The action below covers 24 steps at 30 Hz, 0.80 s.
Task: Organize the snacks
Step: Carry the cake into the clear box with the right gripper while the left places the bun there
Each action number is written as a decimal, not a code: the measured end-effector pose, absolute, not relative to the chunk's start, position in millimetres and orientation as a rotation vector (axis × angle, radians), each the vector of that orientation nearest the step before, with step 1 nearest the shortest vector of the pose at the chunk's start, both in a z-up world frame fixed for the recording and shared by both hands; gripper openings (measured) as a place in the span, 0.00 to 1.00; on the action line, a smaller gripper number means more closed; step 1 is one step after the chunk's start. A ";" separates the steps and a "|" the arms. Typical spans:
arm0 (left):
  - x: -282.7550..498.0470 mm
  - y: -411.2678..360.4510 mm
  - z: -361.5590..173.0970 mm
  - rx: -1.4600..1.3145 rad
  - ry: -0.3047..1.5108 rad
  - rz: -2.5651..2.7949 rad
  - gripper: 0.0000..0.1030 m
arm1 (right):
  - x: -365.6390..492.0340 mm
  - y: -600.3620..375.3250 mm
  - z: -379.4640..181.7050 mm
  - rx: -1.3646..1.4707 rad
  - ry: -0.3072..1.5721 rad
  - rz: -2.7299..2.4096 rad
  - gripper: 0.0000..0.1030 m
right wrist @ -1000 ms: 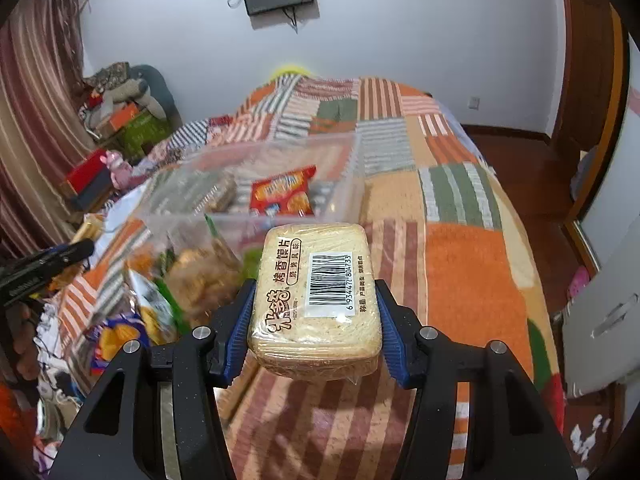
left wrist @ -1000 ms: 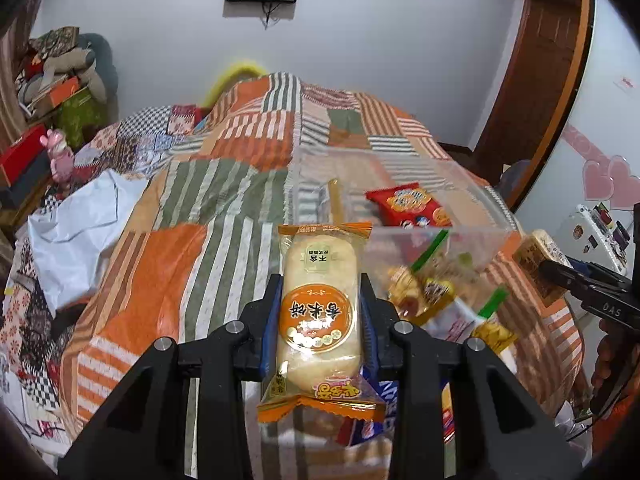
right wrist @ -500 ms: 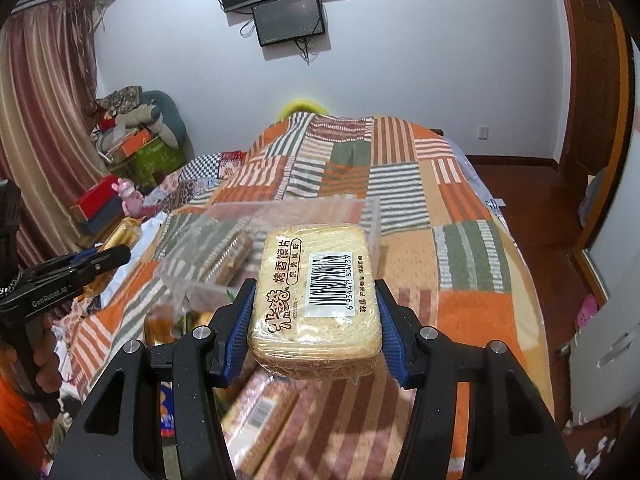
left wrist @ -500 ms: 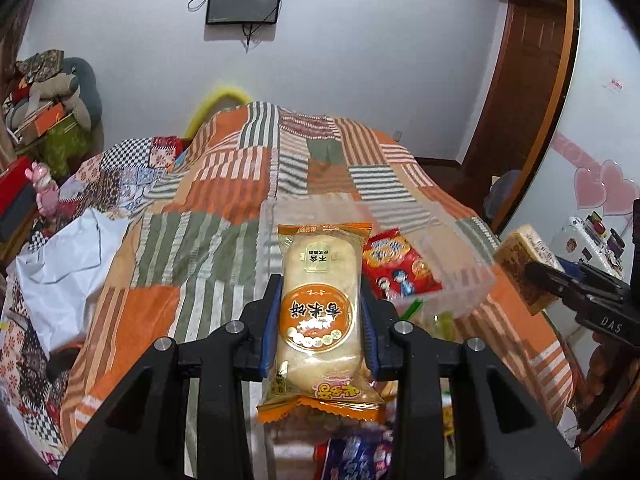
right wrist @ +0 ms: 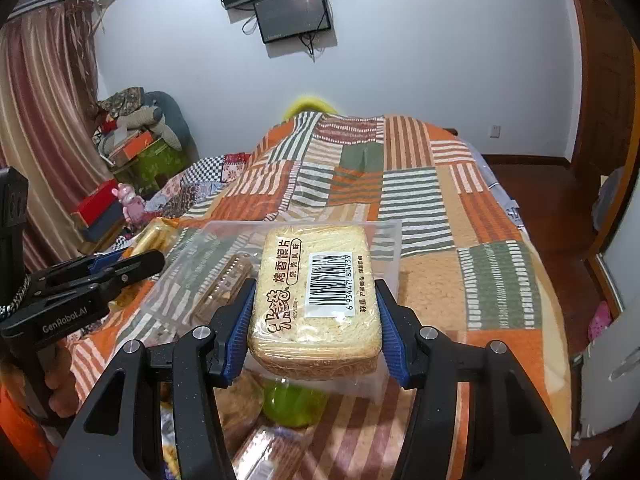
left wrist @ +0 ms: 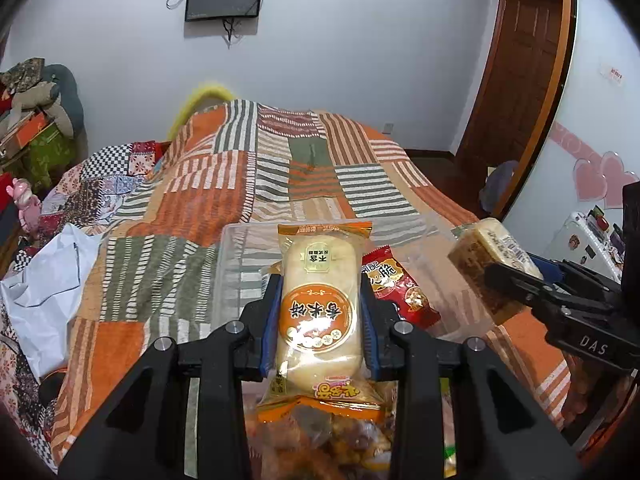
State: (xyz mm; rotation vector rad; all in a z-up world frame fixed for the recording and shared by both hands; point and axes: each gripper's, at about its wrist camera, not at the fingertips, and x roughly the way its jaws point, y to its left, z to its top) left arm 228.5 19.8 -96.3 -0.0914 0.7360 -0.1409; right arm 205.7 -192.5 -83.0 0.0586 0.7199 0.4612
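Note:
My left gripper (left wrist: pixel 320 312) is shut on an orange-and-cream rice cracker packet (left wrist: pixel 320 300), held above the near end of a clear plastic bin (left wrist: pixel 240 252) on the bed. A red snack packet (left wrist: pixel 396 284) lies inside that bin. My right gripper (right wrist: pixel 314 316) is shut on a wrapped block of toasted bread slices (right wrist: pixel 316 300) with a barcode label, also over the clear bin (right wrist: pixel 384 248). The same bread block (left wrist: pixel 492 260) shows at the right of the left wrist view. The left gripper (right wrist: pixel 132 264) appears at the left of the right wrist view.
Loose snack packets (left wrist: pixel 332 440) and a green item (right wrist: pixel 294 400) lie on the striped patchwork bedspread (left wrist: pixel 168 272) below the grippers. A white bag (left wrist: pixel 44 280) lies at the bed's left side. Boxes and soft toys (right wrist: pixel 136 140) are stacked by the wall.
Both grippers have advanced with their packets over the clear bin, which now sits closer and lower in both views. The loose snack pile has dropped to the bottom edge. Neither grip has changed.

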 end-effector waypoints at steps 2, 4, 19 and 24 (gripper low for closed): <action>235.7 18.1 -100.5 -0.094 0.751 -0.146 0.33 | 212.1 -189.5 -88.0 0.061 0.737 0.470 0.51; 243.8 16.7 -105.9 -0.097 0.769 -0.152 0.33 | 216.7 -187.9 -91.7 0.059 0.751 0.474 0.51; 287.2 5.5 -143.6 -0.094 0.910 -0.208 0.33 | 239.8 -169.5 -115.5 0.002 0.840 0.486 0.51; 288.1 9.3 -150.6 -0.115 0.928 -0.211 0.33 | 242.0 -163.2 -121.1 -0.017 0.861 0.493 0.51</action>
